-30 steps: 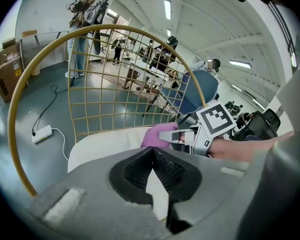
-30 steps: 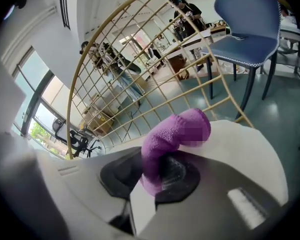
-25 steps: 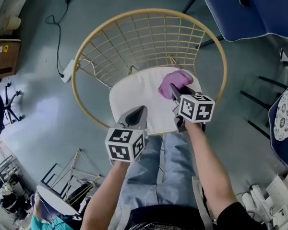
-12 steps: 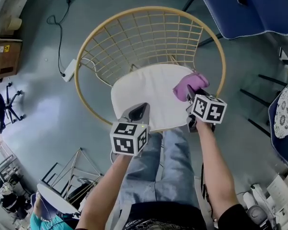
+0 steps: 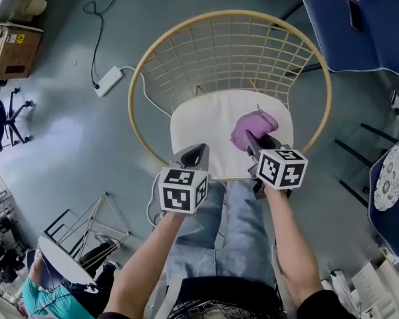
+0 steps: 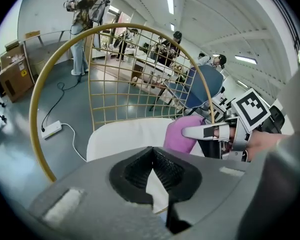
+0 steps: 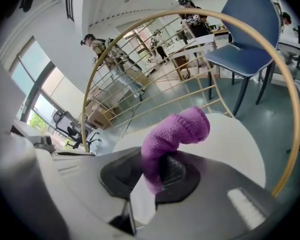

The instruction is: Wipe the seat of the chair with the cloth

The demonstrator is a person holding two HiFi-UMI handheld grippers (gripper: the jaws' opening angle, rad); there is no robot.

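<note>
**Purple cloth pinched over the right of the white seat**

At the far left of the head view a white power strip [image 5: 110, 80] lies on the grey floor, its cable running off behind it. The left gripper [image 5: 194, 153] hangs over the seat's front edge, near the left corner. Its own view shows the jaws brought together at the tips with nothing between them, only the pale seat [image 5: 203, 125] beyond. The seat is a white rounded pad set in a chair [image 5: 229, 48] of gold wire, with a gridded back inside a large hoop.

On the right half of the seat sits the cloth [image 5: 254, 126]. It is a purple, nubbly fabric bunched into a thick roll. In the right gripper view its lower end is clamped between the jaws of the right gripper [image 7: 157, 176], while the rest rises and curls forward into a rounded knob [image 7: 182, 129]. Whether the roll touches the pad cannot be told. A blue upholstered chair [image 5: 359, 25] stands further right.
</note>
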